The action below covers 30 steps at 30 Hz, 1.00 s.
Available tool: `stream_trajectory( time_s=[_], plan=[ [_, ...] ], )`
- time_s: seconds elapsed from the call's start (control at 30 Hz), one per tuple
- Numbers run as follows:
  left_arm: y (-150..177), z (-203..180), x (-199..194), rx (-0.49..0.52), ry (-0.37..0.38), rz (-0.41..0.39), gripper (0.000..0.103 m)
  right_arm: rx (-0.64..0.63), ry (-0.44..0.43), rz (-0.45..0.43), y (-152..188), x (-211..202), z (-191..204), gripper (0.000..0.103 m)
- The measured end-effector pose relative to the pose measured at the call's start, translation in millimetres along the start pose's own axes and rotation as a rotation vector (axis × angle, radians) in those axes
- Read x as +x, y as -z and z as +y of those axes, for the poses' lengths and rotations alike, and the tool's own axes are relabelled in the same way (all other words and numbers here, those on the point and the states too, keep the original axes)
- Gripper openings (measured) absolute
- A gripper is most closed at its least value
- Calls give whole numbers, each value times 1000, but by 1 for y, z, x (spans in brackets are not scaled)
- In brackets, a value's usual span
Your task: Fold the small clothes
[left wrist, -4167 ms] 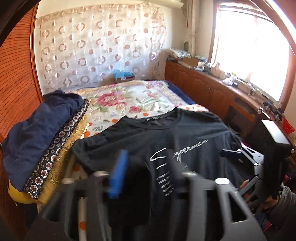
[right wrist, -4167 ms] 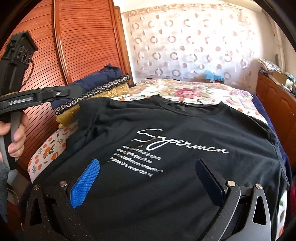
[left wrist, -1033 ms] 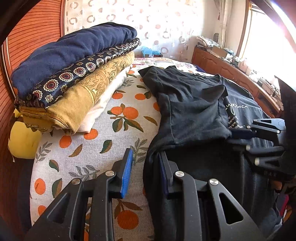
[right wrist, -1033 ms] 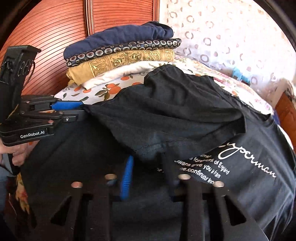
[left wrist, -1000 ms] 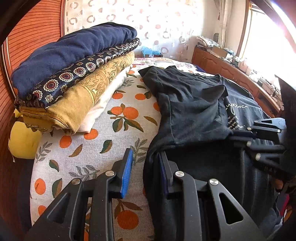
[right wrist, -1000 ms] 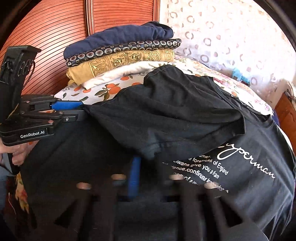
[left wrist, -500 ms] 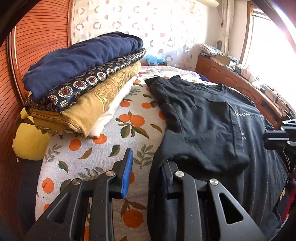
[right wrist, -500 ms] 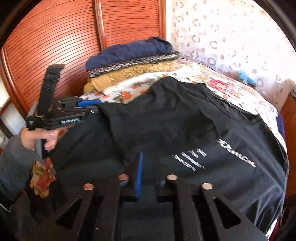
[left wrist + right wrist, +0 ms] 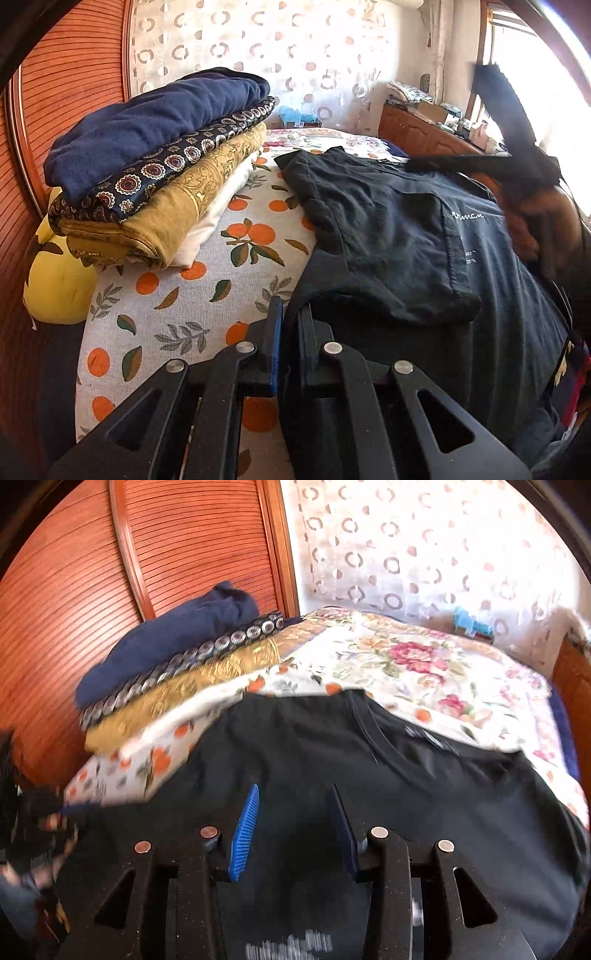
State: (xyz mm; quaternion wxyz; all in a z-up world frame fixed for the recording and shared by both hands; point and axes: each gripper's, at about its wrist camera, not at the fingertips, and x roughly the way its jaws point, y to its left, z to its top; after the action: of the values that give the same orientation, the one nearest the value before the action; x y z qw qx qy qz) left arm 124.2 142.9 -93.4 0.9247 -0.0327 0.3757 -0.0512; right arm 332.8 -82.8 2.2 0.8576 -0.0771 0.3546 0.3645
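A black T-shirt [image 9: 388, 229] with white lettering lies across the bed, its left side and sleeve folded over onto the chest. My left gripper [image 9: 290, 325] sits at the shirt's near left edge, its blue pads shut on that edge of cloth. In the right wrist view the shirt [image 9: 332, 760] spreads under my right gripper [image 9: 293, 816], whose jaws are opening with nothing pressed between them. In the left wrist view the right gripper [image 9: 509, 147] is a blur over the shirt's far right, held by a hand [image 9: 546, 221]. The left gripper [image 9: 62, 812] is a blur at the left edge.
A stack of folded clothes [image 9: 159, 166] sits on the orange-print sheet [image 9: 207, 288] left of the shirt, with a yellow pillow [image 9: 55, 280] beside it. A slatted wooden panel [image 9: 147, 554] stands behind the stack. A floral quilt [image 9: 424, 664] covers the far bed. A wooden cabinet [image 9: 424, 133] runs under the window.
The left jaws have closed at the shirt's edge. The right gripper has let go of the folded side, opened, and swung up and away to the right.
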Motion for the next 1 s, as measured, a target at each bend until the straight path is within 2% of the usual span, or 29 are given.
stream_trajectory(
  time_s=[0.13,0.23,0.4,0.5,0.57,0.6,0.63,0.67,0.7,0.73,0.77,0.8,0.87,0.9,1.0],
  plan=[
    [-1,0,5,6,14,7,9,23,-54,28,-27,49,2,41],
    [0,1,9,14,15,22,14,31,-59,57,-38,80,-2,41],
    [2,4,16,2,15,50,14,11,-33,88,-51,108,-6,41],
    [3,2,18,3,13,56,14,53,-79,134,-55,125,-16,41],
    [3,2,18,5,13,56,14,48,-91,131,-55,128,-18,41],
    [3,2,18,3,15,56,14,52,-108,131,-55,130,-19,39],
    [3,2,18,1,17,56,14,58,-123,133,-56,131,-20,30],
    [3,3,18,1,17,56,14,57,-132,135,-57,130,-21,13],
    [2,3,19,2,15,56,14,48,-133,129,-57,129,-19,5],
    [3,2,19,5,11,55,14,39,-138,116,-59,124,-17,2],
    [3,1,19,9,7,54,14,27,-119,86,-61,117,-17,1],
    [3,0,19,14,1,54,14,32,-66,41,-64,109,-18,1],
    [3,-1,19,19,-5,54,14,110,46,-15,-67,97,-31,1],
    [3,-1,19,18,-4,54,14,150,114,-18,-68,96,-38,1],
    [4,0,19,12,1,53,14,129,168,21,-65,104,-41,1]
  ],
)
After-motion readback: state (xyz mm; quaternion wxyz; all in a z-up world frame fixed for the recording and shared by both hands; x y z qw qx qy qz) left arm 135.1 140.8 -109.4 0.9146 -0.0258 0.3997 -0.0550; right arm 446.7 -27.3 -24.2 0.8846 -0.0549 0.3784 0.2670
